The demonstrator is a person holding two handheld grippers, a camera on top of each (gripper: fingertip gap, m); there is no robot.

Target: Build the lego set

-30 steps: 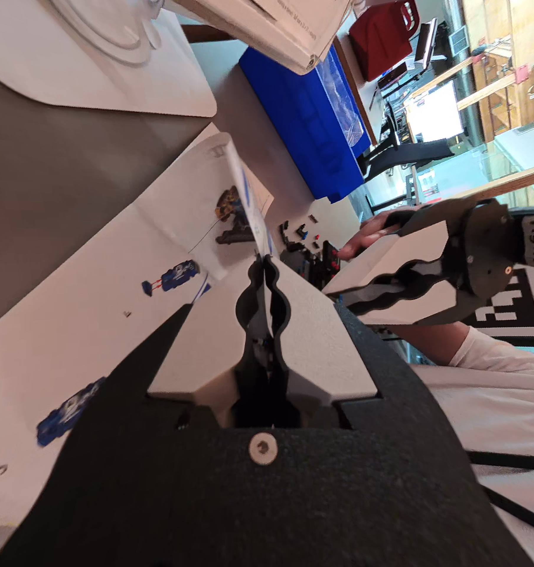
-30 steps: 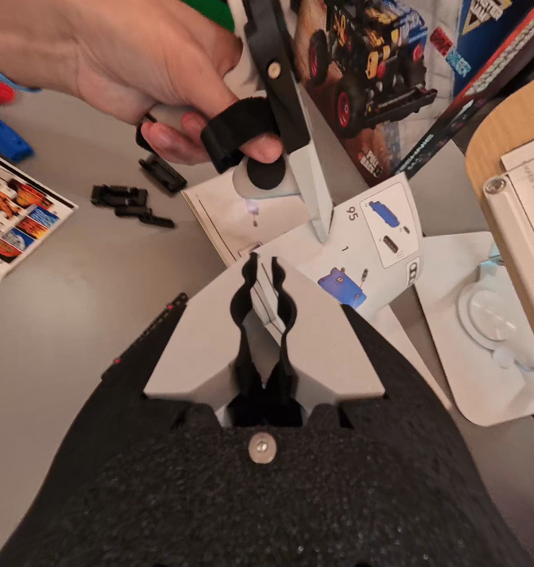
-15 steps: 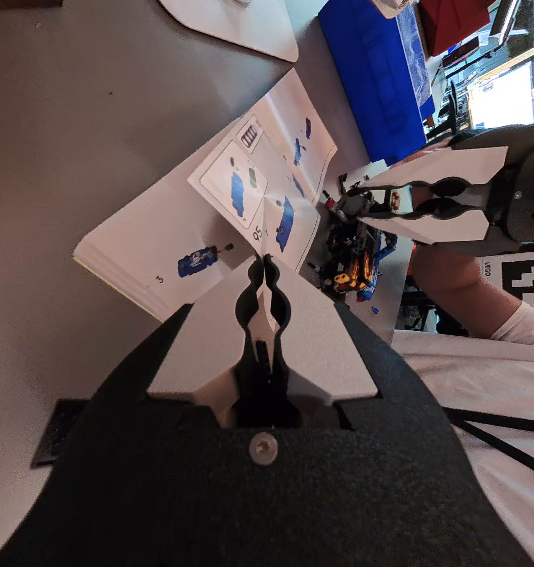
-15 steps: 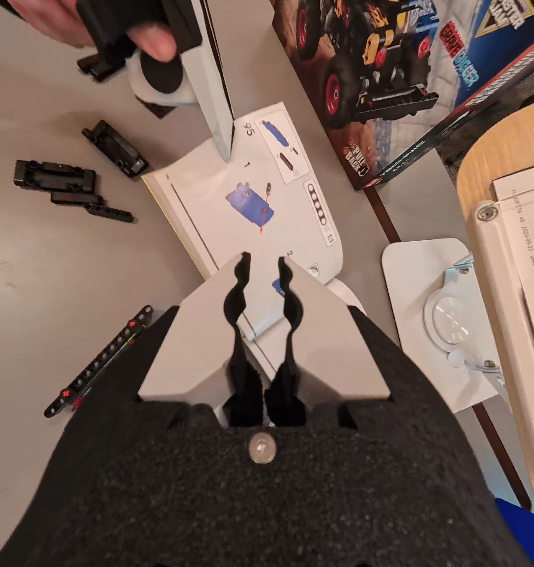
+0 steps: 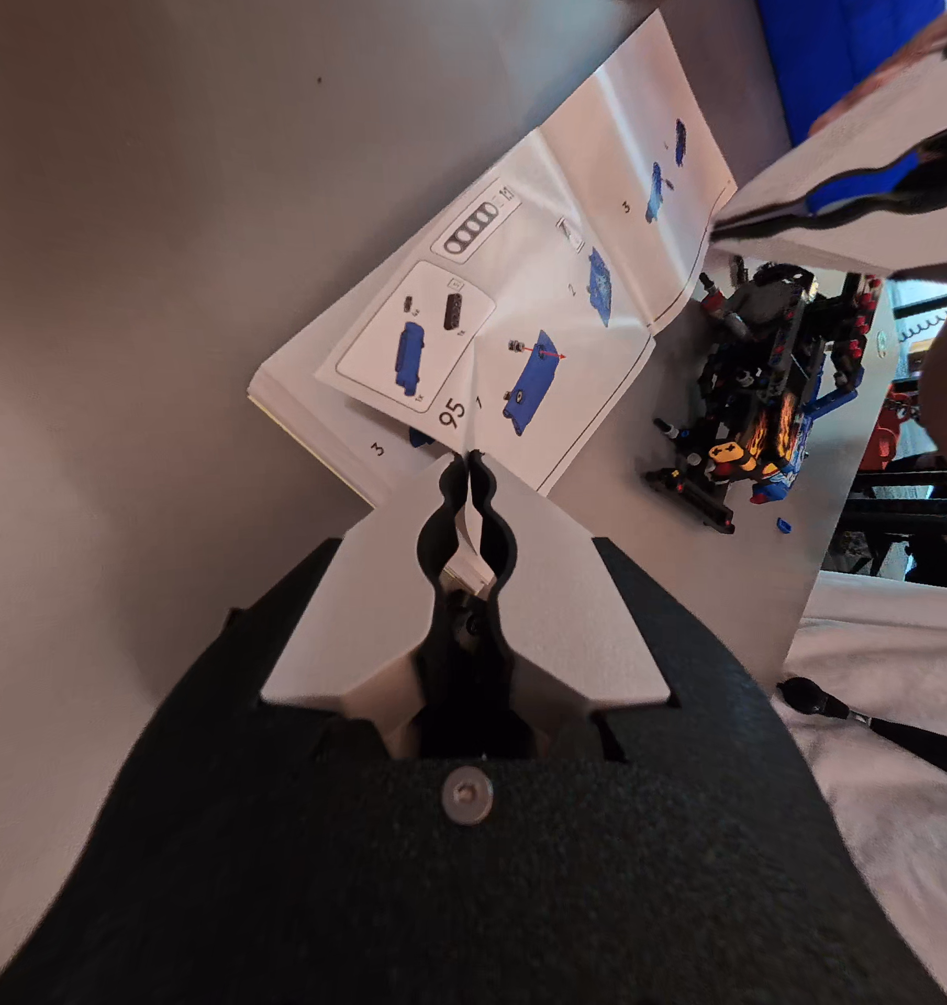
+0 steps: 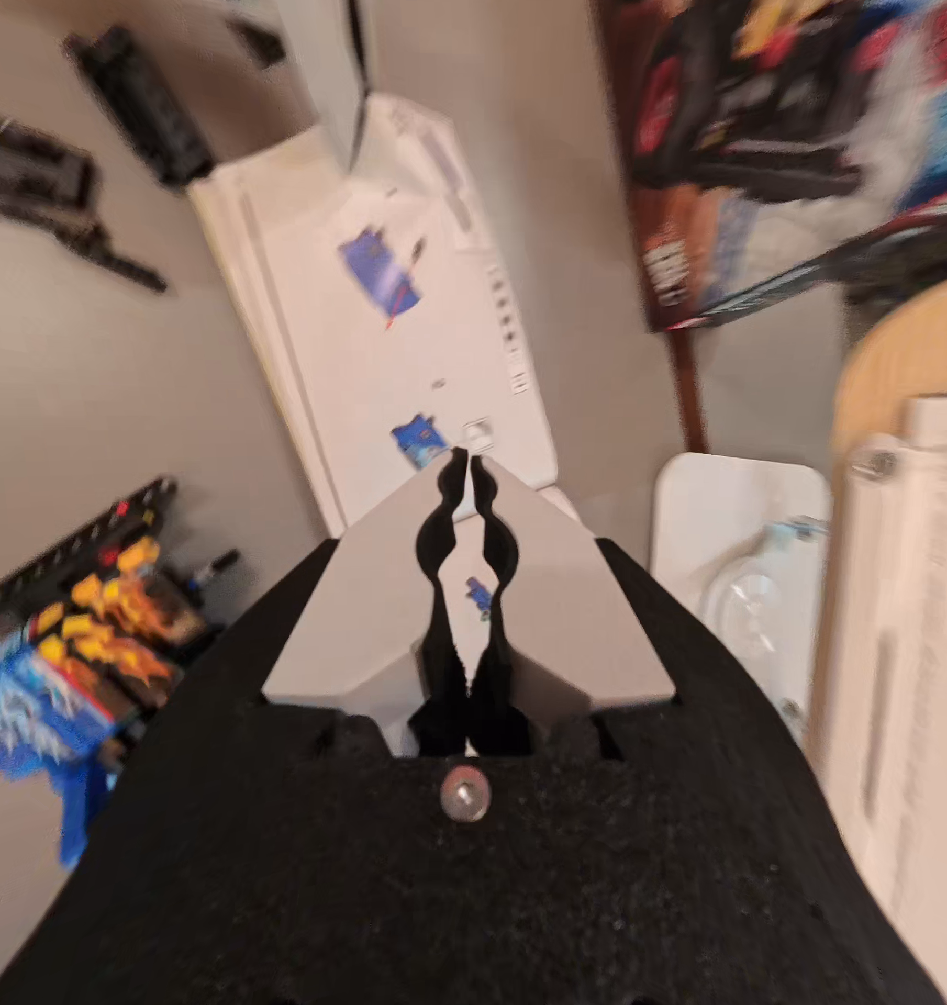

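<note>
Instruction booklet – white paper, slight sheen, creased at fold. Tabletop – smooth, matt grey. Left gripper: matt pale plastic fingers, grainy black body, bright metal screw. Lego model: glossy plastic. Box printed card; light wood board at right.

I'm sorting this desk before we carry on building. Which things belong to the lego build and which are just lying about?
Belongs to the build:
instruction booklet
half-built truck
loose black pieces
set box
left tongs
right tongs

Just lying about:
white plastic mount
blue bin
</note>
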